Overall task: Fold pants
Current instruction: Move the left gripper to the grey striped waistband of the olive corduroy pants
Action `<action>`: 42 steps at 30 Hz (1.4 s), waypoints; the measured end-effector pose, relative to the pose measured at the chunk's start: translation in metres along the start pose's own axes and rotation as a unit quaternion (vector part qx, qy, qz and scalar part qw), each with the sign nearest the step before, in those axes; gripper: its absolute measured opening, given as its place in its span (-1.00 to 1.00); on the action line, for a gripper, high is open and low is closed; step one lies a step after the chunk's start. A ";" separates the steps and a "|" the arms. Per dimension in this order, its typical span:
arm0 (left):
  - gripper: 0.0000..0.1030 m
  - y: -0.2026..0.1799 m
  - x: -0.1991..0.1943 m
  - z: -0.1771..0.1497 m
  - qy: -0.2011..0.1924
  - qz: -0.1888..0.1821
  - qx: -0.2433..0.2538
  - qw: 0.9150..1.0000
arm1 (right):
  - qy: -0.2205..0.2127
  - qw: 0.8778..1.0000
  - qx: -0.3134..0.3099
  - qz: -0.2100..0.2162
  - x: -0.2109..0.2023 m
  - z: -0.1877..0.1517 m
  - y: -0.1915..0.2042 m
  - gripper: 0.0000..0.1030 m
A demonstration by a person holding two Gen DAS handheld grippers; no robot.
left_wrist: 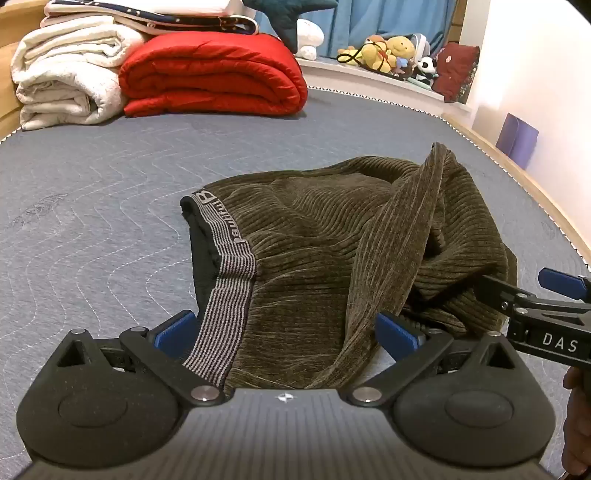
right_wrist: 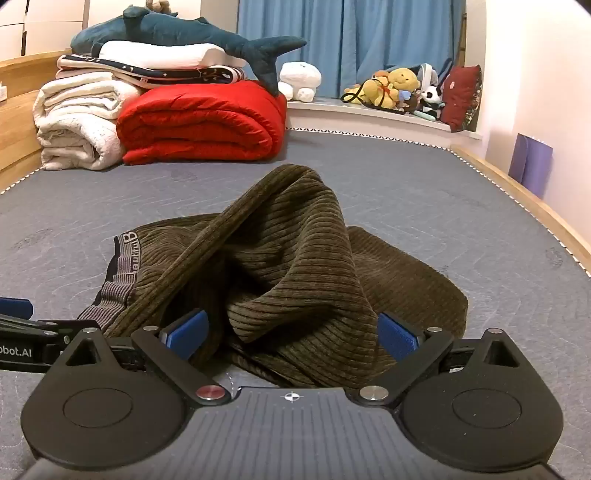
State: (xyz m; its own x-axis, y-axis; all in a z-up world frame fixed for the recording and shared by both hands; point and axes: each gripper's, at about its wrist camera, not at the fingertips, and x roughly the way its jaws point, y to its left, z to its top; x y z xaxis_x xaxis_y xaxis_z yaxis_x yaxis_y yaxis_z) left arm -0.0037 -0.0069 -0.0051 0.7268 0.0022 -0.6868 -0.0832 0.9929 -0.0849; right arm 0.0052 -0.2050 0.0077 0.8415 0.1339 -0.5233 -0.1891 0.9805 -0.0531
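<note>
Olive-brown corduroy pants (left_wrist: pixel 332 236) lie crumpled on the grey-blue quilted mattress (left_wrist: pixel 92 221), striped elastic waistband (left_wrist: pixel 229 273) to the left, one leg thrown up in a ridge (right_wrist: pixel 295 229). My left gripper (left_wrist: pixel 286 332) stands wide open at the near edge of the pile; the waistband and corduroy lie between its blue pads (left_wrist: pixel 397 332), which do not press. My right gripper (right_wrist: pixel 291 334) is also wide open, a bunched fold of the leg between its pads (right_wrist: pixel 186 332). In the left wrist view, the right gripper (left_wrist: pixel 528 291) reaches in from the right edge.
Folded white blankets (left_wrist: pixel 62 74) and a red quilt (left_wrist: pixel 214 74) are stacked at the far left of the bed, a plush shark (right_wrist: pixel 177 31) on top. Stuffed toys (right_wrist: pixel 399 88) sit on the window ledge under blue curtains. A wooden bed frame (left_wrist: pixel 517 177) runs along the right.
</note>
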 end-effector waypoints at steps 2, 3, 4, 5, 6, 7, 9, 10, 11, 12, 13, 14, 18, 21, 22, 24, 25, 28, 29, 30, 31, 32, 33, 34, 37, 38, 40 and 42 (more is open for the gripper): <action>0.99 0.002 -0.002 0.001 0.000 0.000 0.000 1.000 | 0.000 1.000 0.000 0.000 0.000 0.000 0.000 0.91; 0.99 0.002 -0.002 0.001 0.000 0.000 0.000 1.000 | 0.000 1.000 0.000 0.000 0.000 0.000 0.000 0.91; 0.99 0.002 -0.003 0.001 0.000 -0.001 0.000 1.000 | -0.001 1.000 0.000 0.000 0.000 0.001 0.000 0.91; 0.99 0.002 -0.003 0.001 0.000 0.000 0.000 1.000 | -0.001 1.000 -0.001 -0.001 0.000 0.001 0.000 0.91; 0.99 0.003 -0.002 0.001 -0.001 -0.001 0.000 1.000 | 0.001 1.000 0.000 0.000 -0.001 0.000 0.000 0.91; 0.99 0.003 -0.002 0.001 -0.001 -0.001 0.000 1.000 | 0.000 1.000 0.001 0.000 -0.001 0.000 0.000 0.91; 0.99 0.004 -0.002 0.001 -0.001 -0.001 0.000 1.000 | 0.000 1.000 0.001 -0.001 -0.001 0.001 -0.001 0.91; 0.99 0.004 -0.002 0.001 -0.001 -0.001 0.001 1.000 | 0.000 1.000 0.002 -0.001 -0.001 0.002 -0.003 0.91; 0.99 0.004 -0.002 0.001 -0.001 -0.001 0.001 1.000 | 0.000 1.000 0.002 -0.002 -0.001 0.003 -0.005 0.91; 0.99 0.003 -0.002 0.002 -0.001 -0.001 0.000 1.000 | 0.000 1.000 0.003 -0.002 -0.002 0.004 -0.006 0.91; 0.99 0.003 -0.002 0.001 -0.001 -0.002 0.000 1.000 | -0.001 1.000 0.003 -0.002 -0.002 0.005 -0.008 0.91; 0.99 0.002 0.001 0.002 -0.001 -0.002 0.001 1.000 | -0.003 1.000 0.001 -0.003 -0.003 0.002 -0.005 0.91; 0.99 -0.001 -0.001 0.000 -0.007 -0.002 0.008 1.000 | -0.014 1.000 -0.001 -0.006 -0.002 0.001 -0.004 0.91; 0.83 -0.001 -0.001 0.002 -0.013 -0.005 0.016 1.000 | -0.021 1.000 -0.003 -0.011 0.000 0.000 -0.001 0.90; 0.66 -0.002 -0.002 0.002 -0.016 -0.007 0.019 1.000 | -0.024 1.000 -0.004 -0.013 0.001 0.001 0.000 0.90; 0.06 -0.002 -0.007 0.002 -0.028 -0.022 0.018 0.999 | -0.034 0.999 -0.008 -0.018 0.001 0.000 0.001 0.89; -0.31 -0.003 -0.010 0.003 -0.032 -0.036 0.018 0.999 | -0.036 0.999 -0.009 -0.019 0.001 0.000 0.002 0.89; -0.63 -0.009 -0.021 0.005 -0.040 -0.072 0.021 0.996 | -0.045 0.999 -0.006 -0.023 0.001 0.001 0.001 0.89; -0.64 -0.011 -0.025 0.008 -0.045 -0.082 0.020 0.995 | -0.041 0.999 0.000 -0.023 0.001 0.001 0.000 0.88; -0.64 -0.010 -0.029 0.012 -0.034 -0.094 0.013 0.995 | -0.048 0.999 0.007 -0.024 -0.001 0.002 -0.002 0.88; -0.64 -0.010 -0.033 0.018 -0.034 -0.101 0.015 0.994 | -0.053 0.998 0.013 -0.025 -0.002 0.003 -0.004 0.88; -0.64 -0.010 -0.038 0.025 -0.035 -0.110 0.018 0.993 | -0.057 0.998 0.021 -0.028 -0.003 0.005 -0.007 0.88; -0.64 -0.007 -0.045 0.033 -0.036 -0.122 0.015 0.992 | -0.065 0.997 0.032 -0.032 -0.004 0.006 -0.009 0.88; -0.64 -0.003 -0.049 0.043 -0.036 -0.130 0.011 0.991 | -0.080 0.995 0.041 -0.036 -0.006 0.007 -0.012 0.88; -0.64 0.020 -0.059 0.073 -0.064 -0.134 -0.004 0.989 | -0.114 0.990 0.062 -0.053 -0.010 0.009 -0.018 0.88; -0.64 0.024 -0.056 0.081 -0.077 -0.125 0.003 0.989 | -0.116 0.989 0.073 -0.056 -0.010 0.010 -0.022 0.88; -0.64 0.047 -0.049 0.091 -0.097 -0.122 -0.012 0.988 | -0.111 0.988 0.079 -0.066 -0.012 0.011 -0.028 0.88; -0.64 0.074 -0.030 0.087 -0.091 -0.123 -0.051 0.987 | -0.107 0.988 0.098 -0.060 -0.014 0.013 -0.036 0.88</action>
State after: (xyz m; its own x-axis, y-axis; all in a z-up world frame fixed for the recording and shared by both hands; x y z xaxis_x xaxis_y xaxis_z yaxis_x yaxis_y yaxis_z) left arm 0.0276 0.0766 0.0725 0.8433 -0.2072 -0.4959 0.0504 0.9491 -0.3108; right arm 0.0073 -0.2405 0.0277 0.9435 0.0216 -0.3306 0.0027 0.9973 0.0728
